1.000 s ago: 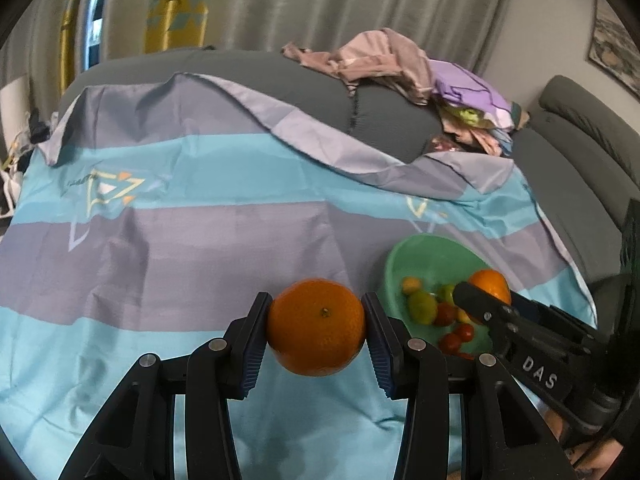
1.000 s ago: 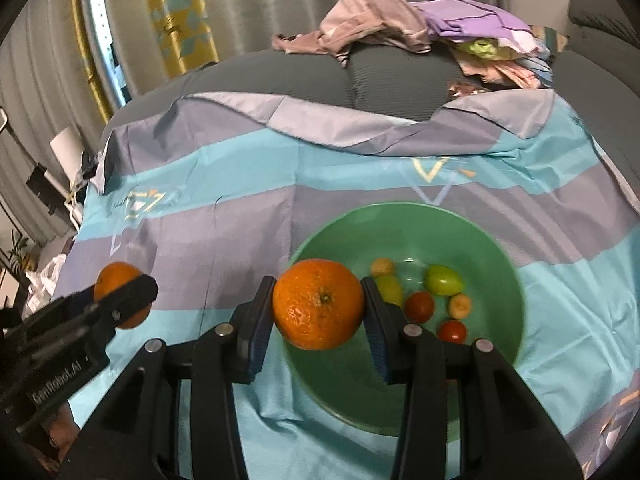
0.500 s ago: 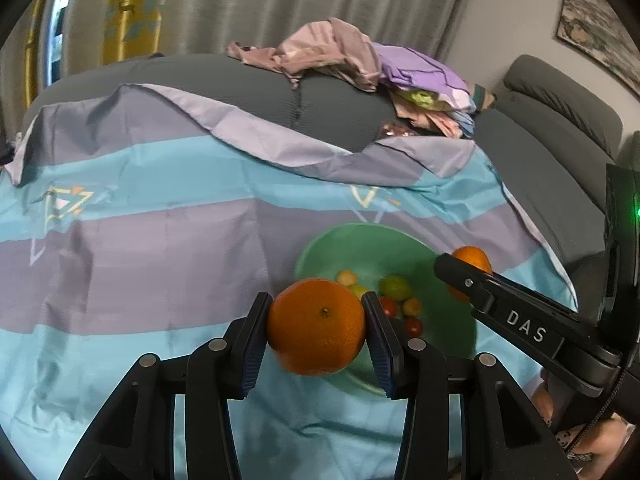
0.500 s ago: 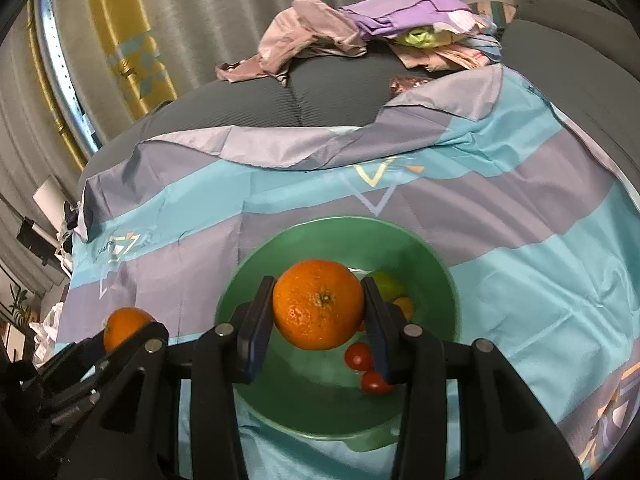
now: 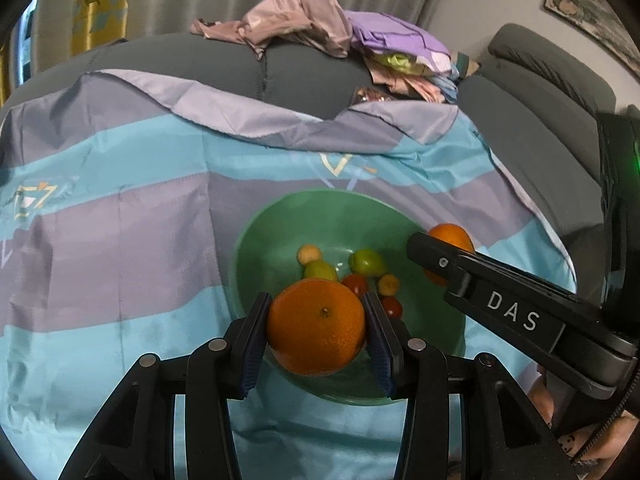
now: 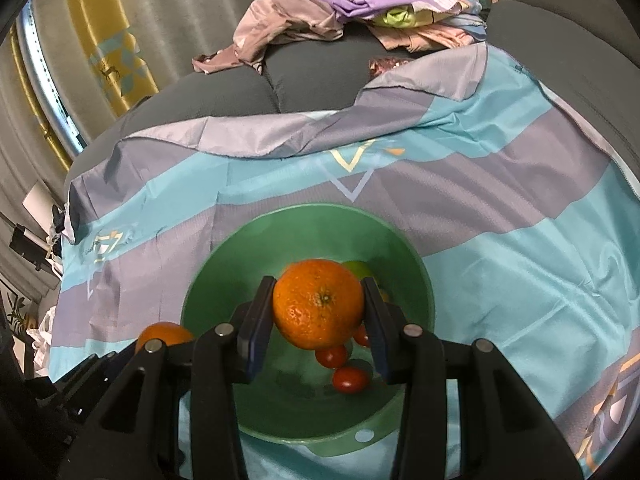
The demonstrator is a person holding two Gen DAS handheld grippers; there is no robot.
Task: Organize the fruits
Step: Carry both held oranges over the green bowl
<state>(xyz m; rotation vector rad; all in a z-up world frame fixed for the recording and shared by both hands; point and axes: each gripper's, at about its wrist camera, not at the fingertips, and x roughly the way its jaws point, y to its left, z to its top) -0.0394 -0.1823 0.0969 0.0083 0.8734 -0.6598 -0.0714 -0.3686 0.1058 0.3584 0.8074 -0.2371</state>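
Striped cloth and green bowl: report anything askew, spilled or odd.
The striped cloth has its far edge folded back on itself, baring the grey sofa. A heap of clothes sits crumpled on the backrest. Nothing is spilled; the small fruits all lie inside the green bowl.

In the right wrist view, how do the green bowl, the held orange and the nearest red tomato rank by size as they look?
1. green bowl
2. orange, clamped in the right gripper; it sits close to the camera, so it looks bigger than it is
3. red tomato, clearly smallest
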